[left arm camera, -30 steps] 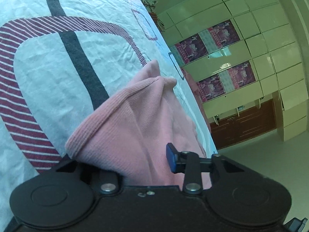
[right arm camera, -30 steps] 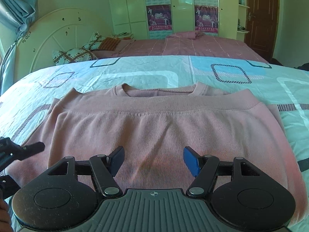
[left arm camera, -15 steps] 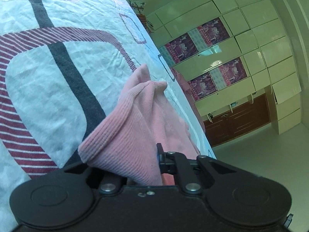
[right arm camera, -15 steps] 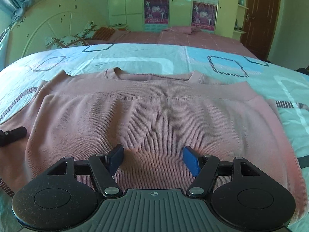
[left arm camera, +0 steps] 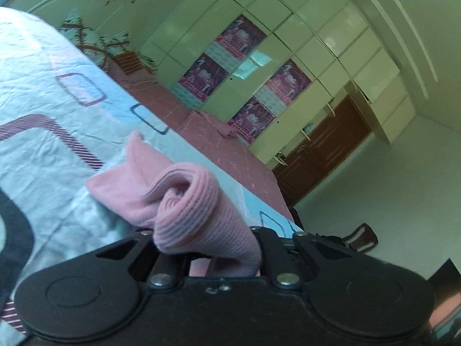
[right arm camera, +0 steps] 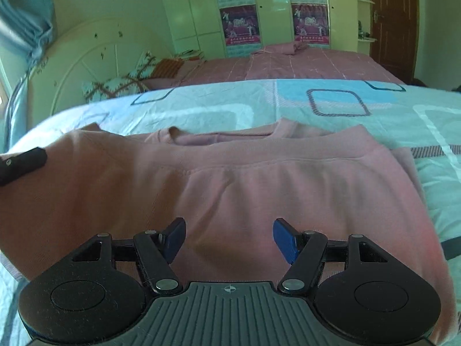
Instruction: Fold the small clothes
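Note:
A pink knit sweater (right arm camera: 259,190) lies on the patterned bedspread (right arm camera: 219,106), its hem folded up toward the neckline. My left gripper (left arm camera: 207,248) is shut on the sweater's left edge (left arm camera: 187,199), a bunched roll of ribbed cloth lifted off the bed; its fingertips are hidden by the fabric. In the right wrist view the left gripper (right arm camera: 21,164) shows as a dark finger at the sweater's raised left side. My right gripper (right arm camera: 229,238) hovers open over the near part of the sweater, nothing between its blue pads (right arm camera: 283,239).
A second bed with a pink cover (right arm camera: 302,63) stands beyond, with pillows (right arm camera: 121,83) by a white headboard (right arm camera: 83,66). Pale green wardrobes with posters (right arm camera: 239,26) line the far wall; a brown door (right arm camera: 394,23) is at right.
My left gripper shut on the sweater's edge and lifted it off the bed, rolling as it rose. The sweater's left side now stands raised. The right gripper shifted slightly, still open.

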Motion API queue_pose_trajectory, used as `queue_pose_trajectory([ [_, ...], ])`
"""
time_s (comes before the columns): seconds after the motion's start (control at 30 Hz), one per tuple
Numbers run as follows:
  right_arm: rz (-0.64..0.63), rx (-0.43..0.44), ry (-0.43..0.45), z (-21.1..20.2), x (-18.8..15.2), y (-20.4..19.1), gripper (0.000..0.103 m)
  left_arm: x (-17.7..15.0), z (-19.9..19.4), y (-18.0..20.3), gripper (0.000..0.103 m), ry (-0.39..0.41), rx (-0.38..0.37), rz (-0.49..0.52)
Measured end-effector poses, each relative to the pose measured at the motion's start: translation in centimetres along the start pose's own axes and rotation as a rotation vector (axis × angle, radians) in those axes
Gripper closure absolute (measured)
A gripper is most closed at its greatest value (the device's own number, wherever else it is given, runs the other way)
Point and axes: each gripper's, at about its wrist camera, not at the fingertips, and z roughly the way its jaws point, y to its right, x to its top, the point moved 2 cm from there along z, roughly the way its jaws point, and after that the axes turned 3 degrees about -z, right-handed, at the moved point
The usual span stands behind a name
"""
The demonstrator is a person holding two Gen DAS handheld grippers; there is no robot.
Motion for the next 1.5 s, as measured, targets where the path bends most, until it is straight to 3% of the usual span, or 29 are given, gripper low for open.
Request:
queue_pose_trajectory([
  [0.17, 0.064, -0.034, 0.021, -2.8, 0.1, 5.2, 0.036, -2.9, 4.2, 6.8, 0.095, -0.075, -0.100, 0.146],
  [0.3, 0.139, -0.105, 0.034, -5.4, -0.7, 10.7, 0.036, -8.0, 7.9, 11.8, 0.095, -0.202, -0.171, 0.298],
  [0.43, 0.199, -0.177, 0.032, -7.5, -1.7, 15.3, 0.036, -14.5, 11.1, 13.1, 0.089, -0.388, -0.133, 0.441],
  [0.53, 0.217, -0.201, 0.039, -8.9, -2.1, 17.3, 0.036, -16.9, 10.9, 12.8, 0.078, -0.446, -0.123, 0.495],
  [0.67, 0.210, -0.173, 0.060, -10.0, -1.8, 17.9, 0.036, -17.2, 9.0, 12.3, 0.049, -0.455, -0.120, 0.515],
  [0.7, 0.210, -0.149, 0.066, -10.0, -1.4, 18.1, 0.036, -17.2, 8.3, 12.3, 0.047, -0.453, -0.116, 0.517],
  [0.9, 0.233, -0.001, 0.073, -9.4, 0.1, 16.2, 0.036, -14.6, 4.9, 10.6, 0.045, -0.416, -0.082, 0.454],
  [1.1, 0.251, 0.107, 0.049, -9.0, 0.9, 14.2, 0.036, -10.3, 2.9, 7.6, 0.043, -0.290, 0.046, 0.355],
  [1.2, 0.220, 0.146, 0.033, -8.7, 1.0, 13.1, 0.021, -8.7, 3.5, 6.0, 0.043, -0.266, 0.121, 0.315],
  [1.37, 0.081, 0.136, -0.003, -7.6, 0.3, 11.1, 0.021, -7.9, 4.8, 4.7, 0.043, -0.269, 0.168, 0.266],
  [1.4, 0.063, 0.126, -0.012, -7.2, -0.1, 11.1, 0.034, -8.0, 5.0, 4.6, 0.043, -0.271, 0.173, 0.274],
  [1.43, 0.050, 0.117, -0.017, -7.0, -0.4, 11.1, 0.061, -8.0, 5.0, 4.4, 0.043, -0.277, 0.174, 0.279],
  [1.5, 0.052, 0.106, -0.055, -6.5, -0.9, 11.7, 0.089, -8.2, 5.4, 4.4, 0.043, -0.286, 0.168, 0.283],
])
